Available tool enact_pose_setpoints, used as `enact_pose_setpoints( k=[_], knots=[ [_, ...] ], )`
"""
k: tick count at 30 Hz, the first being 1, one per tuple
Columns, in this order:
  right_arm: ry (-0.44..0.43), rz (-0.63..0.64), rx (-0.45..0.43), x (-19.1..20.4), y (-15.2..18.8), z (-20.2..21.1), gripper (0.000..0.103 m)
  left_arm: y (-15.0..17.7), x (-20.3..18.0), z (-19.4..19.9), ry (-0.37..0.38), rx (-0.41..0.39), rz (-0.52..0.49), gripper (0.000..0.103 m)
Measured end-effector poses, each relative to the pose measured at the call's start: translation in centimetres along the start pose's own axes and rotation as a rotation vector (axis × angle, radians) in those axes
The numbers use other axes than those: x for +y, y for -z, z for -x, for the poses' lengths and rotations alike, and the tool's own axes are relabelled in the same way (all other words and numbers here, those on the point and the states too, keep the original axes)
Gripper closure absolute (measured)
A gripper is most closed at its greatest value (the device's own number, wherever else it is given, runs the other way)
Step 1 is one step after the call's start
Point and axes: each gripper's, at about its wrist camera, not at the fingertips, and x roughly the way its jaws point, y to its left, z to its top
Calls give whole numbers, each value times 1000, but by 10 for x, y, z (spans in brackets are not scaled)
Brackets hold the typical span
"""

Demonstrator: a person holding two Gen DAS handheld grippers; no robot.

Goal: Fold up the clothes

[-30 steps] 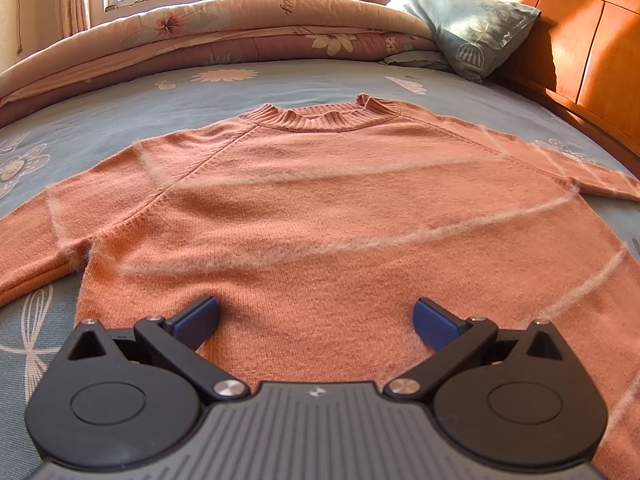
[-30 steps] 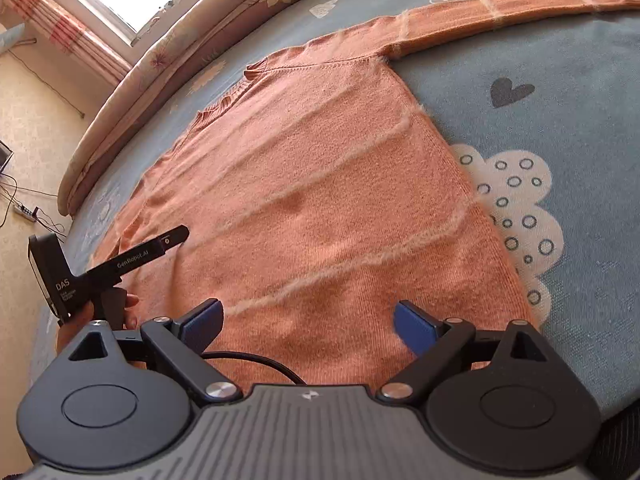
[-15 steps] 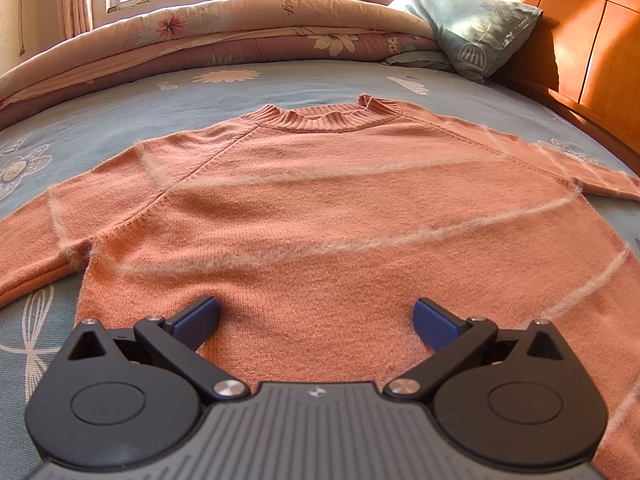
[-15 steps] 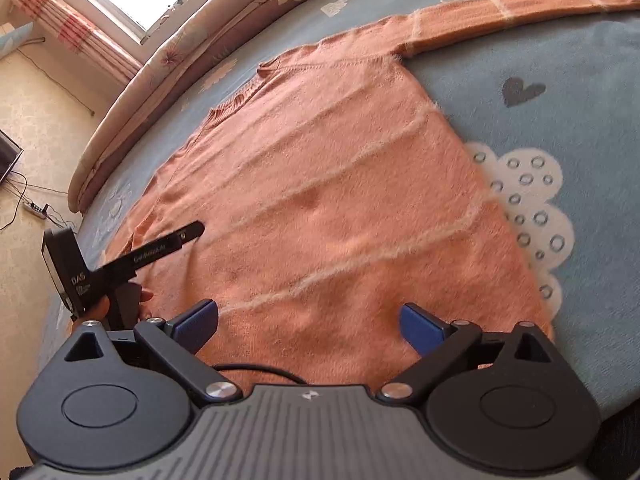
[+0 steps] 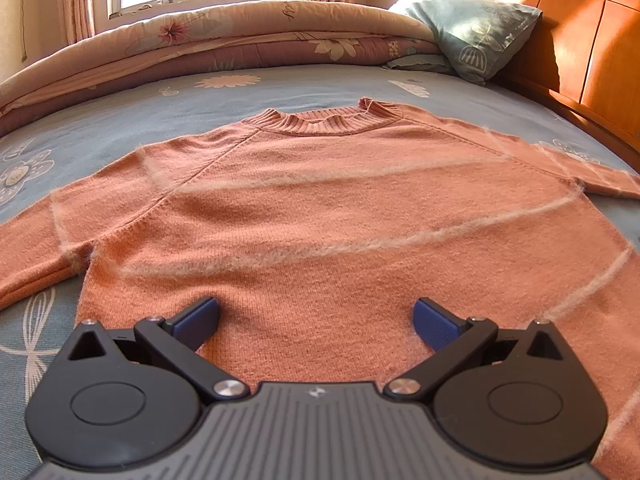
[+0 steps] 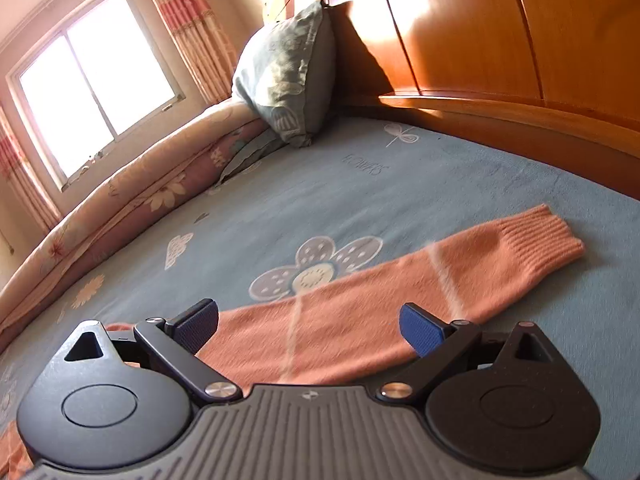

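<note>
Sweater [image 5: 320, 208] orange, pale-striped, flat on bedsheet [image 6: 360, 184], both tools spread wide, empty

The right hand-held gripper [image 6: 308, 326], its blue-padded fingers spread wide, hangs over an orange sweater sleeve [image 6: 400, 292] lying flat on a blue flower-print bed sheet [image 6: 360, 184]; the ribbed cuff [image 6: 548, 236] points to 2 o'clock. A grey-green pillow [image 6: 288, 72] leans on the wooden headboard [image 6: 500, 32] at 12 o'clock, a folded floral quilt [image 6: 132, 200] and sunlit window [image 6: 92, 84] at 10 o'clock.
</note>
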Motion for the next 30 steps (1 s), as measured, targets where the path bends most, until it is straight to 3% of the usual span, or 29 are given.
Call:
enact_pose_setpoints(
  k=[3, 6, 8, 11, 14, 18, 19, 21, 24, 28, 30],
  knots=[
    [-16, -50, 32, -36, -13, -24, 4, 0, 0, 0, -3, -1, -2, 0],
    [63, -17, 49, -59, -14, -32, 4, 0, 0, 0, -4, -1, -2, 0],
    [103, 11, 29, -73, -12, -28, 4, 0, -1, 0, -5, -2, -2, 0],
    [92, -43, -3, -92, -17, -19, 4, 0, -1, -1, -6, -2, -2, 0],
    [196, -20, -41, -84, -25, -16, 4, 0, -1, -1, -7, -3, -2, 0],
    [111, -9, -5, -73, -31, -25, 3, 0, -1, -1, -8, -3, -2, 0],
    [122, 8, 20, -69, -31, -29, 3, 0, -1, -1, -8, -3, -2, 0],
    [245, 34, 55, -67, -29, -40, 3, 0, -1, -1, -7, -4, -2, 0],
    [365, -1, -18, -59, -26, -33, 6, 1, -1, -1, -6, -5, -1, 0],
    [273, 42, -23, -42, -24, -25, 3, 1, 0, 0, -4, -7, 0, 0],
    [299, 56, 4, -44, -25, -28, 3, 1, 0, 0, -4, -7, 0, 0]
  ],
)
